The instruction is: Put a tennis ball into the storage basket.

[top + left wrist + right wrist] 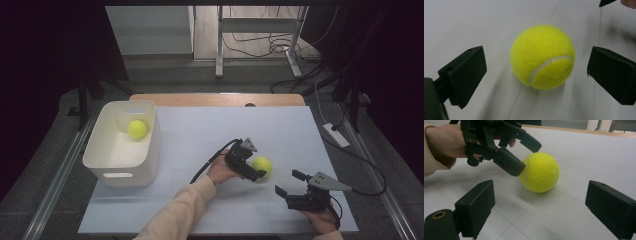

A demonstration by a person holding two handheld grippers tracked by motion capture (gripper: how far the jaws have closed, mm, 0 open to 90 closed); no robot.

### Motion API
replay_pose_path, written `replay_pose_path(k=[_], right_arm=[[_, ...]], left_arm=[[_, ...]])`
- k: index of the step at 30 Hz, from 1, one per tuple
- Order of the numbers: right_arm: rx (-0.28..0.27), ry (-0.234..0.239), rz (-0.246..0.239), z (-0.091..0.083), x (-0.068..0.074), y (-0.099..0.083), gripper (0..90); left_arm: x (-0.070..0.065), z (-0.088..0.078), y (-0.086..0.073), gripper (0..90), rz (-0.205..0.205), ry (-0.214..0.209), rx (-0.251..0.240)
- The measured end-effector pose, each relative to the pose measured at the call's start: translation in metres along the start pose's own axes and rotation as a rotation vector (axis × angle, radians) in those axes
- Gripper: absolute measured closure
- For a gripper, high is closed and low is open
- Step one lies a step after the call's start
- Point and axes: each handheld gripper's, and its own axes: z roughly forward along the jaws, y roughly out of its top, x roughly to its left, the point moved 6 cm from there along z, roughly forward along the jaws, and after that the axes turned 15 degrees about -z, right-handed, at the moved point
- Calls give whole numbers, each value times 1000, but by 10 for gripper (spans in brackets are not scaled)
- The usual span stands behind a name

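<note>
While left gripper fingers spread around tennis ball, ball's near side hidden, right gripper fingers apart.

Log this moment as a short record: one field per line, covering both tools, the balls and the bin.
left tool: open, jaws either side of the tennis ball on the table, not clamped
right tool: open, apart from that ball, aimed toward it
white bin: at the table's left, holds a second ball
table: white surface, wooden far edge
</note>
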Motion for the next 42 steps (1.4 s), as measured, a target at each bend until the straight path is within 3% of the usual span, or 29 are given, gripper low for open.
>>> replay_pose_path(k=[14, 20, 25, 31, 42], right_arm=[[5, 3, -5, 0, 0, 0, 90], [2, -2, -2, -1, -2, -1, 91], [3, -3, -1, -1, -2, -1, 90], [4, -5, 1, -1, -2, -1, 90], [2, -7, 4, -1, -3, -1, 90]], left_arm=[[-3, 18, 5, 49, 14, -1, 40], [-2, 22, 3, 120, 0, 5, 56], [-4, 22, 4, 256, 6, -18, 51], [-3, 20, 4, 271, 2, -19, 56], [-1, 2, 10, 274, -13, -16, 17]])
